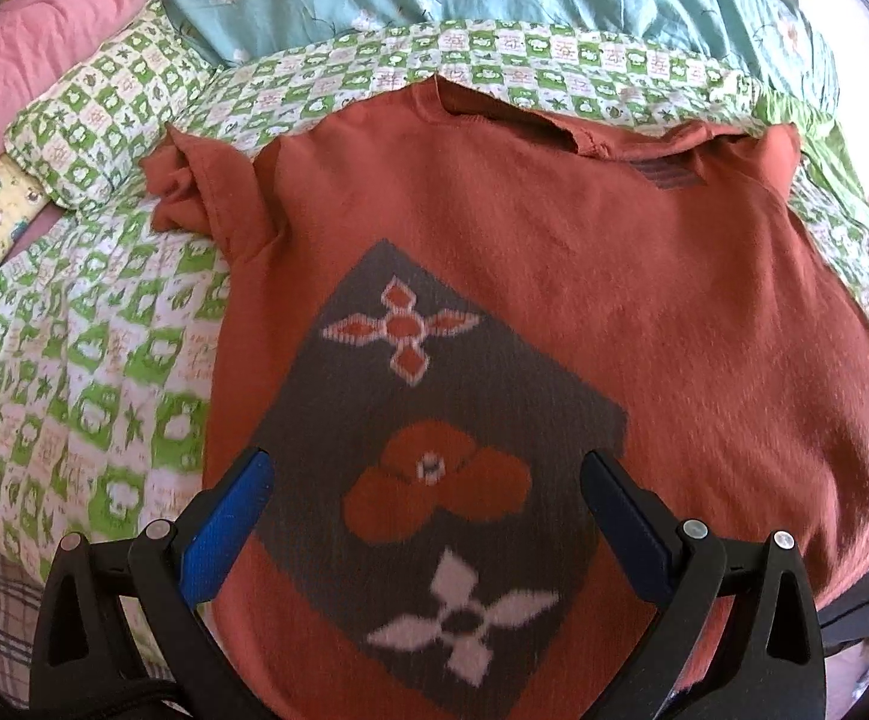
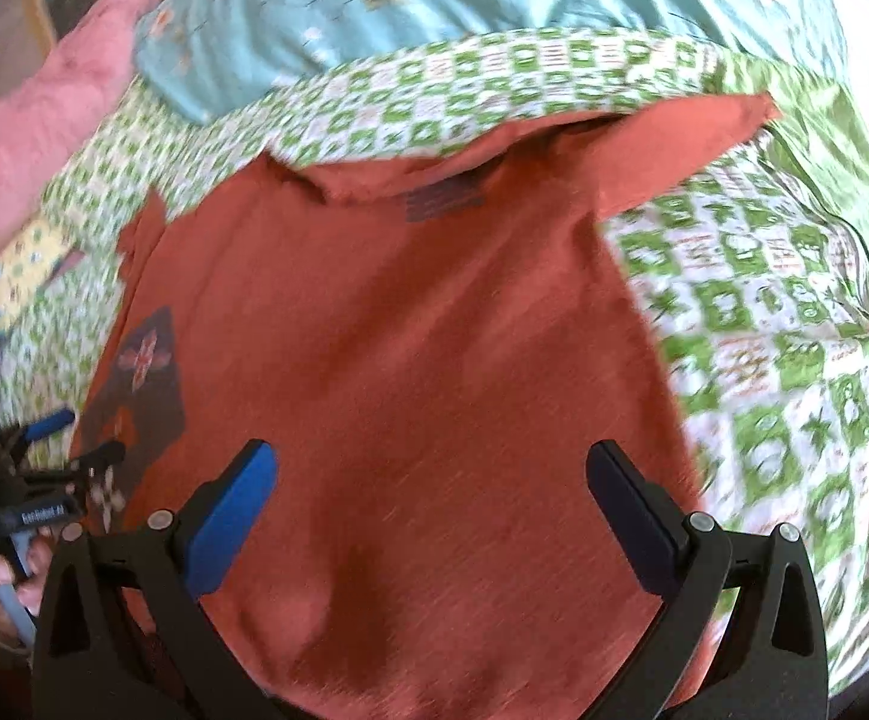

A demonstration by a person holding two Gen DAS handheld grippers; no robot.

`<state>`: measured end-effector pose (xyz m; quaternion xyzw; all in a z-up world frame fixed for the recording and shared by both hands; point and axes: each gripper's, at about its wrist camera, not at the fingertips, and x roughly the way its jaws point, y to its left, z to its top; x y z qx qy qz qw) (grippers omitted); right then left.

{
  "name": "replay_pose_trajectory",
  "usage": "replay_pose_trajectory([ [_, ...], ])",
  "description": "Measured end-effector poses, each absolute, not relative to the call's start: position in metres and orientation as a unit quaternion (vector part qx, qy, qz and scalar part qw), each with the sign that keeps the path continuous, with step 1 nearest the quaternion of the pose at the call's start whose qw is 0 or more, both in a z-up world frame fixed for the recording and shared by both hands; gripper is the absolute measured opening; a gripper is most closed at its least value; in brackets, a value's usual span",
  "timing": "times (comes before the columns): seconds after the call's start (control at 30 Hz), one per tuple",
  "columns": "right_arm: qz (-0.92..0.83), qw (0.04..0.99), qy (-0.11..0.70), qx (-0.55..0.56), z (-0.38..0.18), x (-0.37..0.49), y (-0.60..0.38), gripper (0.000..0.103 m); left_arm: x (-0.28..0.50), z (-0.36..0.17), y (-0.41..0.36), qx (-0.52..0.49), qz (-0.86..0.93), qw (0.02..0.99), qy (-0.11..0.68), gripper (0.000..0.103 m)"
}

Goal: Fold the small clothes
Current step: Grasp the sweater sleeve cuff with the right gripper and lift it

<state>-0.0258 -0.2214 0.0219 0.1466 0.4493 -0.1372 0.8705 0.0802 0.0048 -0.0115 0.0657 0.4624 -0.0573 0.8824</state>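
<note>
The shirt (image 1: 554, 276) lies flat on the quilt (image 1: 92, 360), collar away. Above it, the left gripper (image 1: 428, 480) and right gripper (image 2: 431, 480) both hang spread wide, holding nothing.

The left tongs (image 2: 74, 438) carry small white lettering, too blurred to read.
</note>
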Motion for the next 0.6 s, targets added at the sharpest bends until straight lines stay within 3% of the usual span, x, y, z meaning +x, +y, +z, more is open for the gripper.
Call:
replay_pose_trajectory([
  [0.3, -0.196, 0.871, 0.391, 0.225, 0.051, -0.002, -0.345, 0.101, 0.146, 0.004, -0.021, 0.082, -0.079, 0.883, 0.455, 0.102],
  [0.4, -0.224, 0.871, 0.367, 0.238, 0.060, 0.009, -0.396, 0.093, 0.170, 0.011, -0.036, 0.087, -0.086, 0.886, 0.447, 0.102],
  [0.6, -0.266, 0.862, 0.345, 0.259, 0.065, 0.038, -0.490, 0.068, 0.219, 0.016, -0.076, 0.112, -0.119, 0.884, 0.437, 0.102],
])
